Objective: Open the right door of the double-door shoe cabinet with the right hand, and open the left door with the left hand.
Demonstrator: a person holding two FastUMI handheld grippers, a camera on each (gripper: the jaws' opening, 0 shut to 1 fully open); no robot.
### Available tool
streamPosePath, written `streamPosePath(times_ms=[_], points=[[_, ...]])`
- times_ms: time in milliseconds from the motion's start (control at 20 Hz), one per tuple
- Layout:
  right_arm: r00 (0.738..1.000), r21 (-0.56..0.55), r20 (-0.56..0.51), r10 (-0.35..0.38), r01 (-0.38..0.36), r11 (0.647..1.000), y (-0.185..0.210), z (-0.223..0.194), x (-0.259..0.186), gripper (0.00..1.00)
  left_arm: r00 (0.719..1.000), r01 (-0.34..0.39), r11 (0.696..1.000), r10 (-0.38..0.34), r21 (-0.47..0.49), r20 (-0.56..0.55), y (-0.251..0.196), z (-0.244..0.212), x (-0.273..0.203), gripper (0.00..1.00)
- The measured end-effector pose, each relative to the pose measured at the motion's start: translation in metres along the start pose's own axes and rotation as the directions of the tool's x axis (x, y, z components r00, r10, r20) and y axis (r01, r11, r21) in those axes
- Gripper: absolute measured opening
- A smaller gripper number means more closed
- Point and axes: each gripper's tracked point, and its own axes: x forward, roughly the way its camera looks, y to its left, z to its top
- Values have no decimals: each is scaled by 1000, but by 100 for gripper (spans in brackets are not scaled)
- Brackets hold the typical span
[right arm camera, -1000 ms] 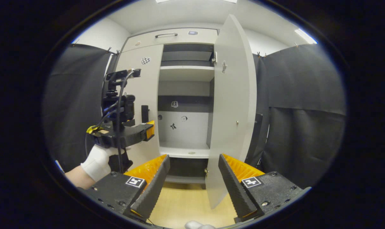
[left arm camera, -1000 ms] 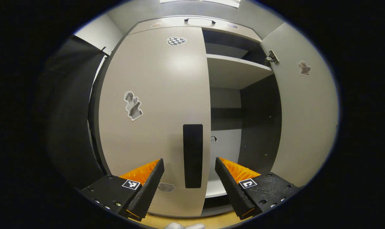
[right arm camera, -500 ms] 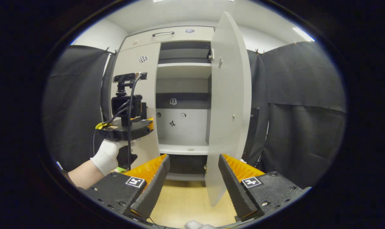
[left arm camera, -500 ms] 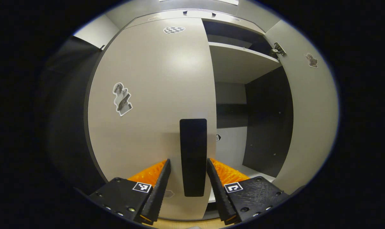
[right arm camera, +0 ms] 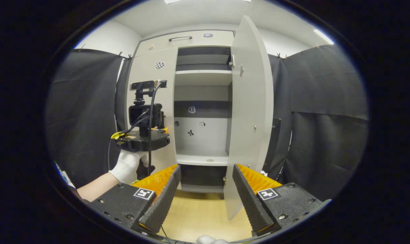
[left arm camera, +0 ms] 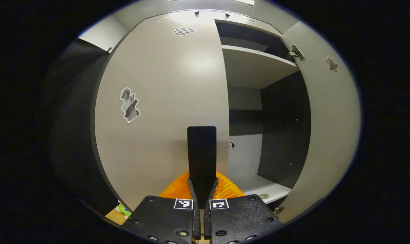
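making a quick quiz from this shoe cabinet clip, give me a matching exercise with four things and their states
Things:
1. left door
2. right door
3. left gripper
4. right gripper

States:
A. swung wide open
B. jaws apart, holding nothing
C. closed against the cabinet
D. jaws clamped on the black handle

Pairs: 1-C, 2-A, 3-D, 4-B
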Motion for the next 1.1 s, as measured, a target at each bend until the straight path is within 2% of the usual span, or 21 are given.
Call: streamPosePath(times_ms=[200, 550, 1100], points=[[1000, 5, 5, 10, -10, 1000, -1, 0, -13, 96, 1000, 16, 1000, -16, -25, -5, 0, 1, -16, 4], [1000, -22, 10, 9, -8, 1000, -1, -3, -22, 96, 999, 47, 999, -47, -6, -4, 10, 3, -46, 3], [999, -4, -13, 48, -48, 999, 4, -8, -25, 96, 999, 49, 998, -49, -27, -14, 43, 2, -103, 3]])
